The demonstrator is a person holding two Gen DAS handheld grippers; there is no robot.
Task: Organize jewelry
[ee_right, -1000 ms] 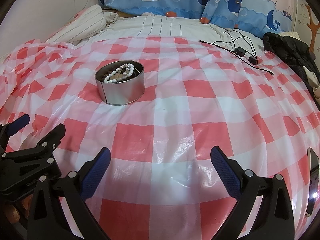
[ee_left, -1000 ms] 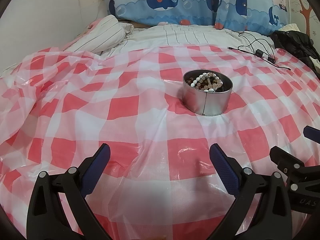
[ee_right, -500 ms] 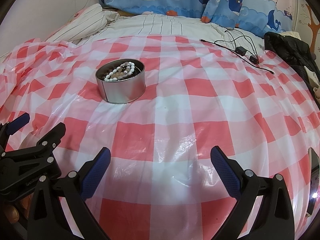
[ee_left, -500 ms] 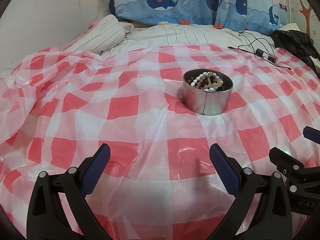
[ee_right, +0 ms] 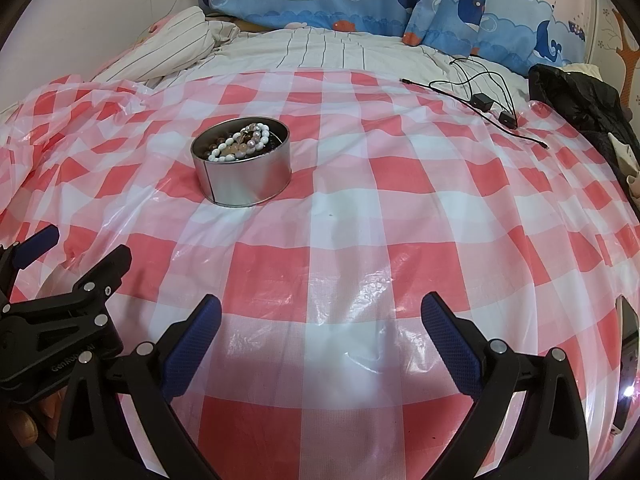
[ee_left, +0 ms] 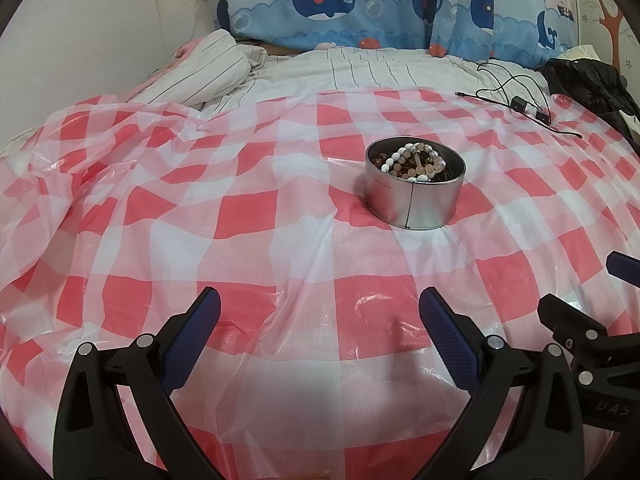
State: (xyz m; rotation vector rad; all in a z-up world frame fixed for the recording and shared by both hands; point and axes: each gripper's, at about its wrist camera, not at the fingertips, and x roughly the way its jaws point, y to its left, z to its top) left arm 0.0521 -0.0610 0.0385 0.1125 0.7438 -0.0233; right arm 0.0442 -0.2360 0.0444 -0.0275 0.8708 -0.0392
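On the bed, a red-and-white checked plastic sheet [ee_left: 248,216] covers most of the surface, wrinkled toward the left edge of the frame.

Tin [ee_left: 415,183]: round, bare metal, upright on the sheet, right of centre in the left wrist view and upper left of centre in the right wrist view [ee_right: 242,166]. No lid on it. Bracelets [ee_left: 412,162] lie heaped inside: white, pale pink and darker beads; the count cannot be told. In the right wrist view the white strand [ee_right: 240,145] lies on top.

Left tongs [ee_left: 318,332]: bottom of frame, spread wide, blue pads [ee_left: 191,336] well apart, nothing between them, only sheet beneath. Well apart from the tin.

Right tongs [ee_right: 320,334]: bottom of frame, likewise spread wide and holding nothing. Well apart from the tin, which sits up and to the left of them.

Each tool shows in the other's view: right tool at the lower right edge of the left view, left tool at the lower left edge of the right view.

Upper frame: striped bedding [ee_left: 360,68], whale-print pillows [ee_left: 332,4]. Upper right: black cable [ee_right: 476,96] with small black boxes, partly on the sheet; dark garment [ee_right: 580,100] at the right edge.
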